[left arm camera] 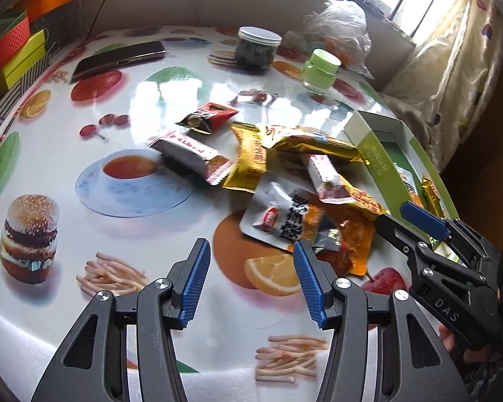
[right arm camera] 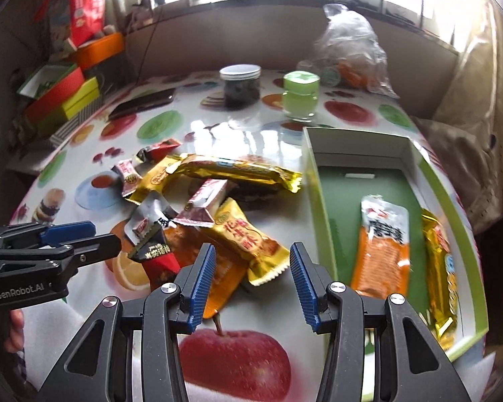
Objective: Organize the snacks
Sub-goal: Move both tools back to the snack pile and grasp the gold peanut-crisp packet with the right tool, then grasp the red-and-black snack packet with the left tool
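A pile of snack packets lies mid-table: a long gold bar [right arm camera: 241, 171], a gold packet [right arm camera: 248, 241], a pink-and-white bar [right arm camera: 208, 201], a white-and-orange pouch [left arm camera: 281, 214] and a red-black packet [left arm camera: 208, 117]. A green box [right arm camera: 322, 221] stands to the right and holds an orange-and-white pouch [right arm camera: 382, 241] and a gold bar [right arm camera: 442, 268]. My left gripper [left arm camera: 251, 281] is open and empty, just short of the pile. My right gripper [right arm camera: 251, 281] is open and empty, near the gold packet and the box's left wall. It also shows in the left wrist view [left arm camera: 395, 217].
A dark jar with a white lid [right arm camera: 239, 83], a green-lidded jar [right arm camera: 300, 95], a phone [left arm camera: 117, 57] and a plastic bag [right arm camera: 348, 50] sit at the table's far side. Coloured boxes [right arm camera: 63, 97] are stacked at the left. The cloth is printed with food pictures.
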The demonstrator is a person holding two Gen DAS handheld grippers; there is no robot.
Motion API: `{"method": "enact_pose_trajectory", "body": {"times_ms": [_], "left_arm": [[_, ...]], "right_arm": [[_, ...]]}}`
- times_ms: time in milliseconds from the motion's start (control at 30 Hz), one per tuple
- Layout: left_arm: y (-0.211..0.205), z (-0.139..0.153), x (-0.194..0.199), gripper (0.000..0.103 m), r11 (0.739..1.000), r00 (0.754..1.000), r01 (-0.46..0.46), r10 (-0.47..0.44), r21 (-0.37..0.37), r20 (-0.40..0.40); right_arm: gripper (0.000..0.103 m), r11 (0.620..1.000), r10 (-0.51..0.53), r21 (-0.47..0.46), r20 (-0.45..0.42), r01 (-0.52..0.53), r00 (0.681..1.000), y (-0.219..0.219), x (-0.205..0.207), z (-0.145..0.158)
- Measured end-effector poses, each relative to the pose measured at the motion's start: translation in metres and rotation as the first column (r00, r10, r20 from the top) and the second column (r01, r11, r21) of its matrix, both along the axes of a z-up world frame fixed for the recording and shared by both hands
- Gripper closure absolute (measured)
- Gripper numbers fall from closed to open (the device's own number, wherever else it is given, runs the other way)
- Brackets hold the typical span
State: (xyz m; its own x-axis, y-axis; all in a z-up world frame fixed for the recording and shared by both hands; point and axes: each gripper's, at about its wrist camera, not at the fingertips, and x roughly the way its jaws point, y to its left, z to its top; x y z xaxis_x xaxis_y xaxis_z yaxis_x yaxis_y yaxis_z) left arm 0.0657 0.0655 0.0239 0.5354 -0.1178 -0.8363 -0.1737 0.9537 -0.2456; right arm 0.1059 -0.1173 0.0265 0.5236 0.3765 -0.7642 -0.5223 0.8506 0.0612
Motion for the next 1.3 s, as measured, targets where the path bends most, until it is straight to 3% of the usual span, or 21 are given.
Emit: {"method": "enact_pose_trajectory", "body": {"times_ms": [500,633,833,1133,1300], "left_arm": [[0.011,-0.006,0.0,0.05,1.0,1.0,-0.014,0.014,-0.025,-0.014],[0.011,-0.009,-0.001,0.05,0.999,1.0,-0.015,0.014,-0.03,-0.019],[0.013,-0.008,-0.004,0.05,0.999,1.0,-0.024,0.023,-0.033,-0.016],[0.018,-0.003,-0.012,0.05,0.998,0.999,-0.049,0.048,-0.05,-0.021],[0.015,0.003,-0.019,0.05,0.996,0.999,-0.048,0.048,-0.075,-0.003]], "right_arm": [[0.057,0.996,0.034,-0.085,-0.029,-0.036,0.999,0.025,0.023,-0.02],[0.06,1.0,-0.003,-0.025,-0.083,0.001,0.997,0.02,0.025,-0.02],[0.072,0.999,-0.032,-0.013,-0.109,0.031,0.994,0.023,0.016,-0.02],[0.074,0.995,-0.08,0.041,-0.151,0.087,0.985,0.031,0.0,-0.02],[0.074,0.991,-0.11,0.067,-0.134,0.12,0.985,0.026,-0.009,-0.014]]}}
